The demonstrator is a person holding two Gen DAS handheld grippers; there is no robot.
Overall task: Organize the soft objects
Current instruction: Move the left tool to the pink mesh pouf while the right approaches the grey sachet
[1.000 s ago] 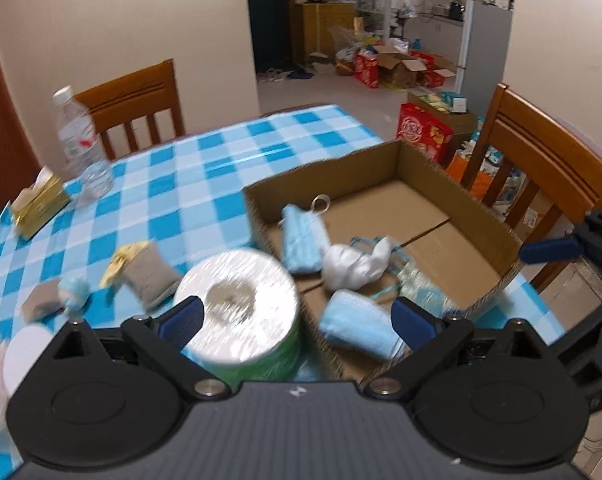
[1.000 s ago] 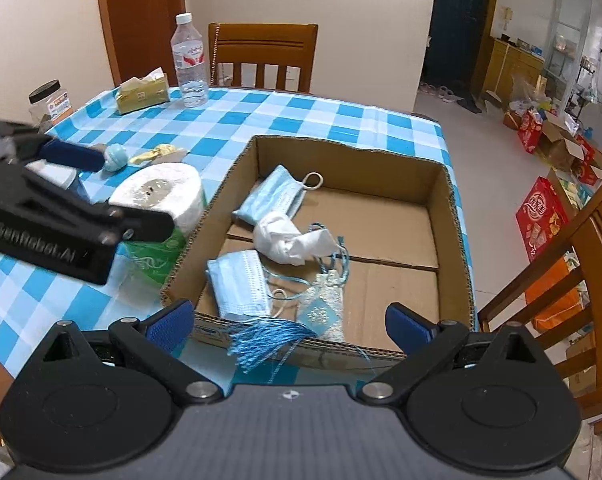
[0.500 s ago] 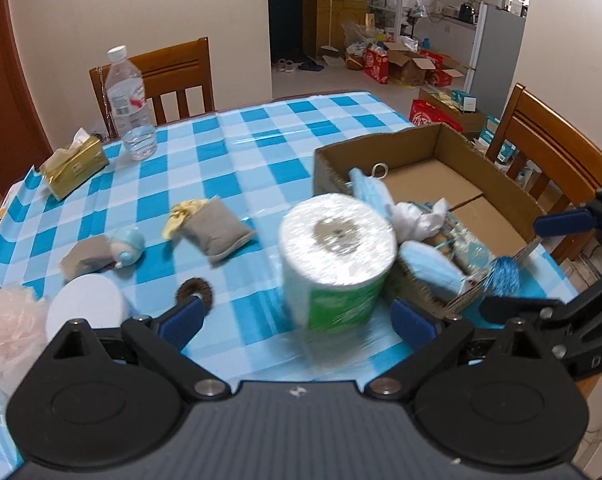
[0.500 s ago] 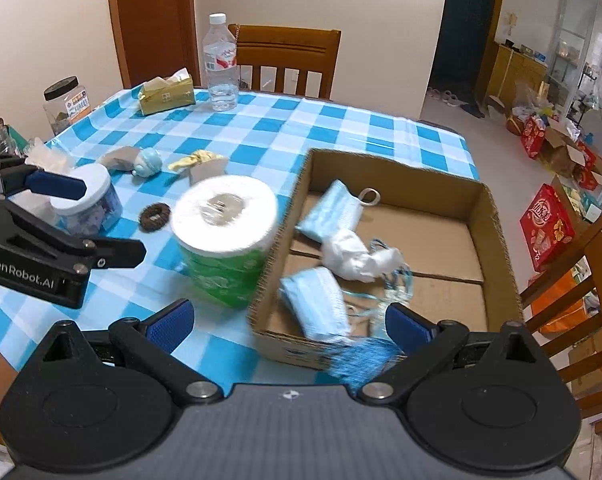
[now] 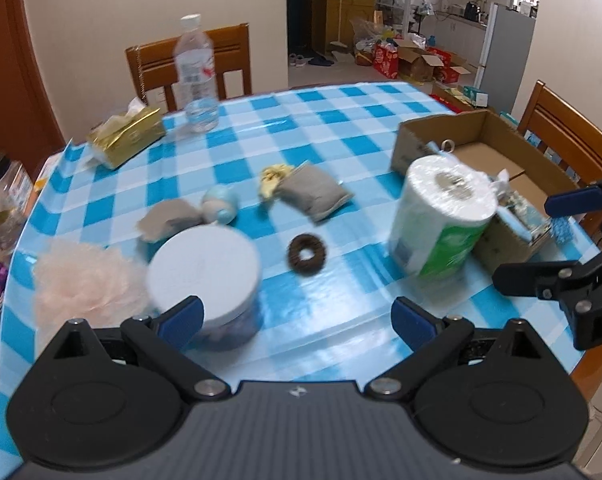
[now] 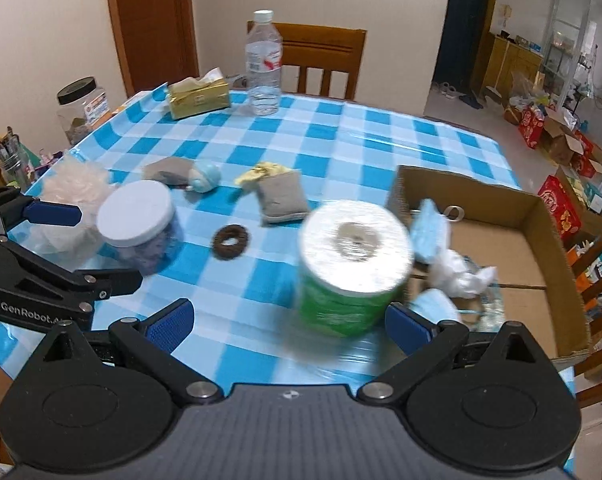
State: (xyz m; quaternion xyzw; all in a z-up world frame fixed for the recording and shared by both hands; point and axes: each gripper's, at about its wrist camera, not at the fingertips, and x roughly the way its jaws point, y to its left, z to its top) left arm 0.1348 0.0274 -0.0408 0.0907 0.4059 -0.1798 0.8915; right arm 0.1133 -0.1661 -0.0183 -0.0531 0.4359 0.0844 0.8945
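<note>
Right tool (image 6: 287, 320) spread wide, empty; wrapped paper roll (image 6: 353, 264) upright beside cardboard box (image 6: 541, 216).

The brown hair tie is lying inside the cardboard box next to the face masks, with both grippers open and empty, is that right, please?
Not quite: the brown hair tie lies on the checked tablecloth, outside the cardboard box, between the white-lidded jar and the paper roll, as the right wrist view shows. The rest holds: both the left gripper and the right gripper have open, empty jaws.

Checked table (image 5: 325, 120), cardboard box (image 6: 541, 216), paper roll (image 6: 353, 264), jar (image 6: 141, 224), bottle (image 6: 264, 64)
</note>
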